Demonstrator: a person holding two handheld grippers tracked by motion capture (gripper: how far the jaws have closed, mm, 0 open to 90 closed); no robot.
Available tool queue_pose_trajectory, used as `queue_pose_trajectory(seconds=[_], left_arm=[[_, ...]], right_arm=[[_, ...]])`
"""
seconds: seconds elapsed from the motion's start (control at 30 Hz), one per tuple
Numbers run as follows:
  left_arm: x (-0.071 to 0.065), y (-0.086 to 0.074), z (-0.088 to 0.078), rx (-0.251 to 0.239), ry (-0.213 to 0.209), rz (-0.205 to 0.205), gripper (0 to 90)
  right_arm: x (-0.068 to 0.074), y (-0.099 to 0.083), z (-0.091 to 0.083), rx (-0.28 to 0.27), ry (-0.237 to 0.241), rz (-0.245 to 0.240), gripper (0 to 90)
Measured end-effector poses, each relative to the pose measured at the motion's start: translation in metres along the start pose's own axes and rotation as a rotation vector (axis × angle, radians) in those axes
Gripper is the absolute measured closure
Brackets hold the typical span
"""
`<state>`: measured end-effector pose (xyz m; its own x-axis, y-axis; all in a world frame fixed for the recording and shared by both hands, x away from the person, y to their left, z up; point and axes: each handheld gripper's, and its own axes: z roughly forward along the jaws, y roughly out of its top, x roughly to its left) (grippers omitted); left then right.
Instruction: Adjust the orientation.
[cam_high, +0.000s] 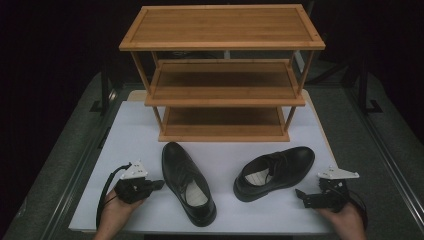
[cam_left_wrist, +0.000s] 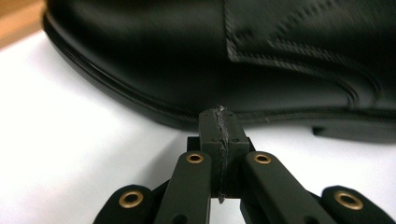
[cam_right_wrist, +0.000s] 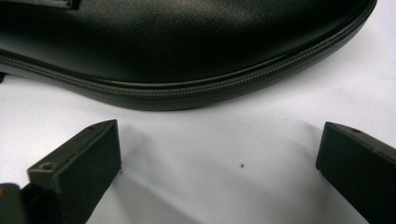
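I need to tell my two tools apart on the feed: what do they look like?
Both look alike: the left tool and the right tool have black bodies with two black jaws, brass-coloured rivets at the linkages, a pale grey three-cornered plate on top and a black trailing cable. The forearms are bare, no sleeves visible.

Smooth glossy leather shoes (cam_high: 274, 171), matt wooden rack (cam_high: 222, 75), matt white tabletop (cam_high: 135, 130).

A three-tier wooden shoe rack (cam_high: 222, 75) stands empty on the white table (cam_high: 135, 130).
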<state>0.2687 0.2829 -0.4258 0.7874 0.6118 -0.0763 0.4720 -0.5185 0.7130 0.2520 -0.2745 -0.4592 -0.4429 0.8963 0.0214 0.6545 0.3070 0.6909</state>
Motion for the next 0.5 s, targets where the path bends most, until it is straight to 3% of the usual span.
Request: queue_pose_trajectory(seconds=[0.5], left_arm=[[0.001,0.004,0.017,0.045,-0.032,0.034,90.0]], right_arm=[[0.000,0.000,0.000,0.000,0.000,0.000,0.0]])
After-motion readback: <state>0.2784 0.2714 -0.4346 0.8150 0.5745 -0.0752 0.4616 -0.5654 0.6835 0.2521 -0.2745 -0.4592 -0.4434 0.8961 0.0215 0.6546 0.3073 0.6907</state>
